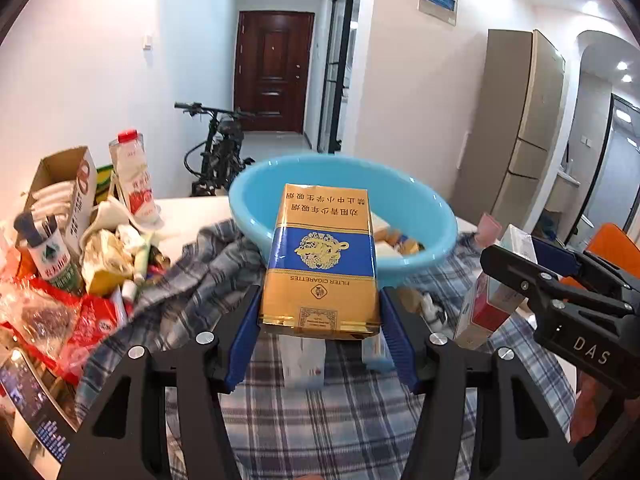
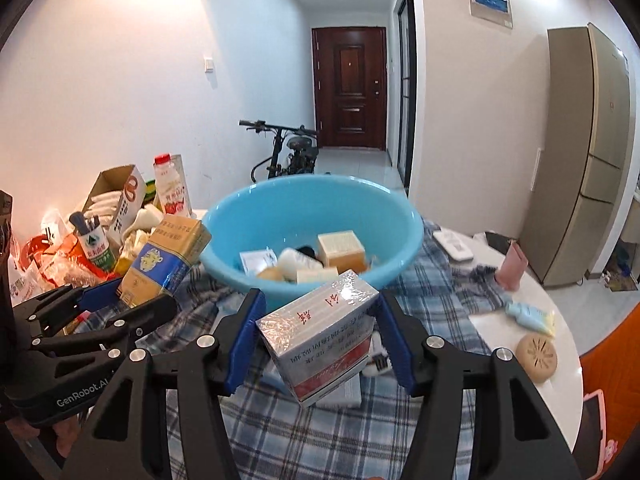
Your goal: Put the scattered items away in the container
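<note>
White walls and a hallway w/ a brown door (image 2: 349,87) sit behind the worktop (image 2: 520,312); a bike (image 2: 288,152) is parked by the wall and a tall fridge (image 2: 588,152) stands at right. Plaid cloth (image 2: 320,420) covers the worktop's near and middle part, and the blue basin (image 2: 312,220) sits on it toward the far edge, already w/ a few small boxes and a white bottle inside.

Your left gripper (image 1: 320,320) is part closed, pads pressed on both sides of the gold pack (image 1: 320,264), which you hold upright above the cloth, just short of the basin's near rim. Your right gripper (image 2: 320,332) is also part closed, w/ the silver pack (image 2: 320,336) clamped between its blue pads, tilted, red band low; it hangs over the cloth just in front of the basin. Both packs are clear of the worktop, side by side, gold one to the left.

Left edge of the worktop is a clutter pile: milk bottle (image 2: 172,188) w/ red cap, open carton (image 2: 120,196), red wrappers (image 1: 60,312). Toward the right edge lie a remote (image 2: 454,248), a pink cup (image 2: 514,268), a pale tube (image 2: 528,316) and a round tan disc (image 2: 536,358), all on bare white top beside the cloth.
</note>
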A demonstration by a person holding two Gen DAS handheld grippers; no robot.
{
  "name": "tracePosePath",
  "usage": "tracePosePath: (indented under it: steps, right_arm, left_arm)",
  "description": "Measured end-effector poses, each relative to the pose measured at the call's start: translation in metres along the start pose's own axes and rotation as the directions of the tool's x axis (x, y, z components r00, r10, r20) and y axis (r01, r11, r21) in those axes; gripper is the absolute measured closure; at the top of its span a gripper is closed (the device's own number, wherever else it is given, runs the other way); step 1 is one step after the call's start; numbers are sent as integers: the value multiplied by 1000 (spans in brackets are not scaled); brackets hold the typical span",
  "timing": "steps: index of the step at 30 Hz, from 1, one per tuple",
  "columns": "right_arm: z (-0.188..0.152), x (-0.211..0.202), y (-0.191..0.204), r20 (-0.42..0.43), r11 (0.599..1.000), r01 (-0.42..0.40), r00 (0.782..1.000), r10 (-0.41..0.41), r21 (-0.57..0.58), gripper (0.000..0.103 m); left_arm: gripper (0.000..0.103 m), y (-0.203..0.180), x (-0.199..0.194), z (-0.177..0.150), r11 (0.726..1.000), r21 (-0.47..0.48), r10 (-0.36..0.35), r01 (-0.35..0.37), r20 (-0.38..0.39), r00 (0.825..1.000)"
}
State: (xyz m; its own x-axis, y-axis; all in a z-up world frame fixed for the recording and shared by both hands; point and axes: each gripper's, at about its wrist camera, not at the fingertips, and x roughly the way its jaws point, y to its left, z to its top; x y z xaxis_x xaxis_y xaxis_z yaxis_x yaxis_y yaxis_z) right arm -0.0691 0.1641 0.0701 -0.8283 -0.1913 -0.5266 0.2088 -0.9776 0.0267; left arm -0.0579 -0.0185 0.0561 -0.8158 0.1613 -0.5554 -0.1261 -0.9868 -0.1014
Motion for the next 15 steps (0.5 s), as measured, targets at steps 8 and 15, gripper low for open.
tracePosePath:
  steps: [8,15]
  right_arm:
    - [23,10,-4,36,1000,4,999,-4,2,44]
    - [44,25,-8,63,1000,2,998,-2,-6,45]
  left_arm:
    - [46,2,9,19,1000,-1,14,-14,17,1000]
    - [46,0,20,41,1000,1,16,-16,21,1000]
